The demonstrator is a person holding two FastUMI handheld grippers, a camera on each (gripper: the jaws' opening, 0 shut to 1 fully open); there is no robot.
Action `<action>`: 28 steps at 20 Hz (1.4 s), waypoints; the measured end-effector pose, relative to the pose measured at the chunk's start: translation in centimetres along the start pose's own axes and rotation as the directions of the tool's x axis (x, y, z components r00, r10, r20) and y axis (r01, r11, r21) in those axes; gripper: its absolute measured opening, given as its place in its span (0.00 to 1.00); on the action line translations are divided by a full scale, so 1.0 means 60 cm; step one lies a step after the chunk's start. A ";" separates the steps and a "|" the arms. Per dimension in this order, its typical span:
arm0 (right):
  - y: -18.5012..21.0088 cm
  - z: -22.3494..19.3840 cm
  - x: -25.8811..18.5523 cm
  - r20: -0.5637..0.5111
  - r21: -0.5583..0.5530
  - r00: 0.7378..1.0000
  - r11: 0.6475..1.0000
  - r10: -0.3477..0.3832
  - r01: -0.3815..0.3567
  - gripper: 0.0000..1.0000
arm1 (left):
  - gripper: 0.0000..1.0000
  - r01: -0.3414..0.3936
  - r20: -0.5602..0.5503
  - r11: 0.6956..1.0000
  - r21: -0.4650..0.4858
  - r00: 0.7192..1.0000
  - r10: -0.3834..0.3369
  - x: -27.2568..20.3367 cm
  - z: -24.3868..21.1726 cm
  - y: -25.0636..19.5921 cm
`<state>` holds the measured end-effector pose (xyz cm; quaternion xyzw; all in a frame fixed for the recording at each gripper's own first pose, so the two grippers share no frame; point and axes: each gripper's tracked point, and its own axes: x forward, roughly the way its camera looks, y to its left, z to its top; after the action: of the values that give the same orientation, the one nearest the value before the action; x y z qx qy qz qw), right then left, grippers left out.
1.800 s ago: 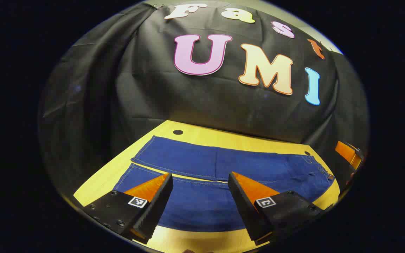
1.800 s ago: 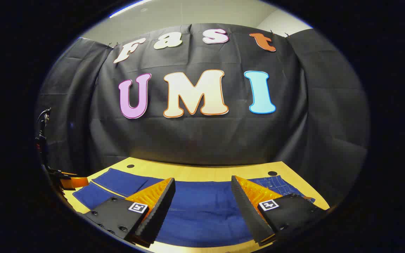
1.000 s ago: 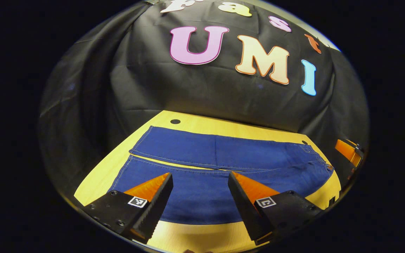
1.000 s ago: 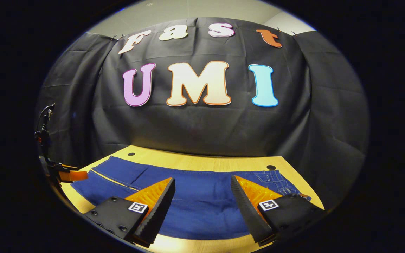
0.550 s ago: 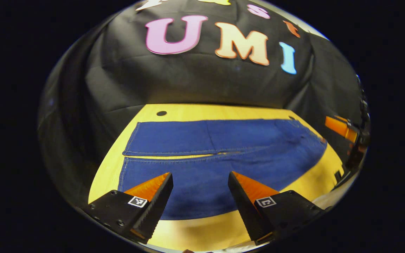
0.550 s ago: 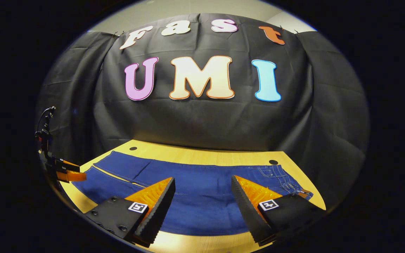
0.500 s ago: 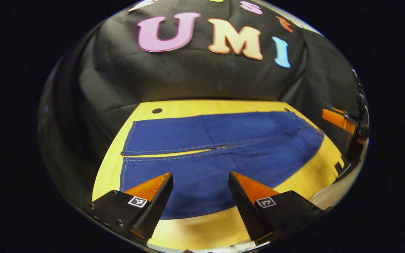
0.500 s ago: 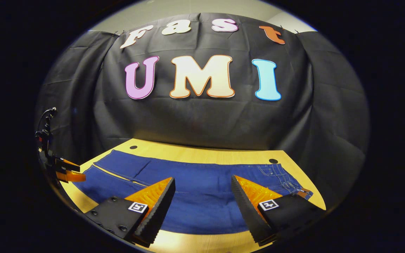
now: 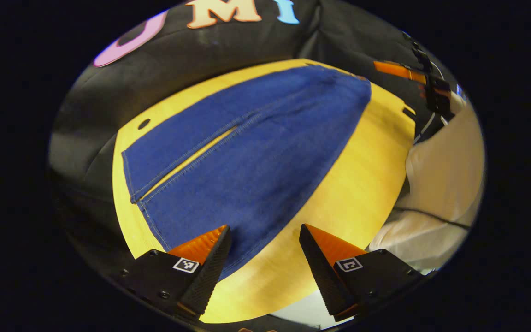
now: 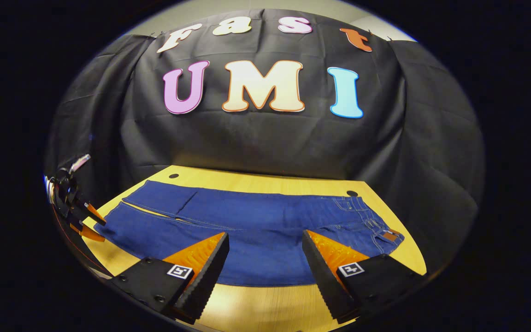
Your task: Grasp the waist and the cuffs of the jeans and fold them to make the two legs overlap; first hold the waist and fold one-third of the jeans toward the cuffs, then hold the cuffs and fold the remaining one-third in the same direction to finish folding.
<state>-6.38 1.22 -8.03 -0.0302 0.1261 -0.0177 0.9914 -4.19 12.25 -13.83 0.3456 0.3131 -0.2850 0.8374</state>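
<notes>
Denim jeans (image 10: 256,230), dark blue, are spread flat on the yellow wooden bench (image 10: 265,304), cuffs at nine o'clock, waist at three. Left gripper (image 9: 263,251) and right gripper (image 10: 265,258) are held with fingers wide, nothing gripped. The leg-overlap fold is judged unstarted; cuff and waist must be grasped next.

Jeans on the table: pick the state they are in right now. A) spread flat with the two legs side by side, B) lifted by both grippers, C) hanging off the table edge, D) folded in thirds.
A: the jeans lie flat on the table, legs side by side with a strip of table showing between them; left gripper and right gripper are open, holding nothing.
</notes>
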 end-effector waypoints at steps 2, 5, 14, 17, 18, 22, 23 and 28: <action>-0.008 -0.014 -0.007 -0.019 0.014 1.000 1.000 -0.022 0.022 0.99 | 0.90 0.011 -0.033 1.000 0.029 0.999 -0.010 0.008 -0.018 0.014; -0.017 -0.024 -0.013 -0.039 0.018 0.998 0.999 -0.048 0.048 0.99 | 0.90 0.026 -0.057 0.998 0.053 0.998 -0.022 0.008 -0.025 0.009; -0.032 -0.049 -0.002 -0.079 0.026 0.995 0.997 -0.065 0.067 0.99 | 0.84 0.075 -0.130 0.991 0.111 0.990 -0.060 0.009 -0.034 0.010; -0.034 -0.055 0.008 -0.092 0.043 0.994 0.997 -0.053 0.057 0.99 | 0.83 0.081 -0.166 0.990 0.113 0.984 -0.061 0.007 -0.036 0.005; -0.036 -0.060 0.010 -0.097 0.049 0.994 0.997 -0.049 0.054 0.99 | 0.84 0.079 -0.183 0.990 0.116 0.981 -0.057 0.006 -0.037 0.003; -0.048 -0.071 0.021 -0.120 0.062 0.992 0.997 -0.034 0.042 0.99 | 0.62 0.056 -0.214 0.991 0.120 0.976 -0.030 0.009 -0.027 0.002; -0.052 -0.071 0.024 -0.127 0.064 0.992 0.997 -0.029 0.038 0.98 | 0.47 0.042 -0.208 0.990 0.132 0.978 -0.014 0.015 -0.025 0.012; -0.074 -0.100 0.034 -0.190 0.038 0.981 0.999 0.028 -0.022 0.99 | 0.00 -0.014 -0.218 0.970 0.241 0.974 0.068 0.017 -0.020 0.013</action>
<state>-6.05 -3.65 -14.05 -0.0090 0.2205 -0.0104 0.9753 -3.36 13.36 -14.91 0.4798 0.3620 -0.2623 0.7549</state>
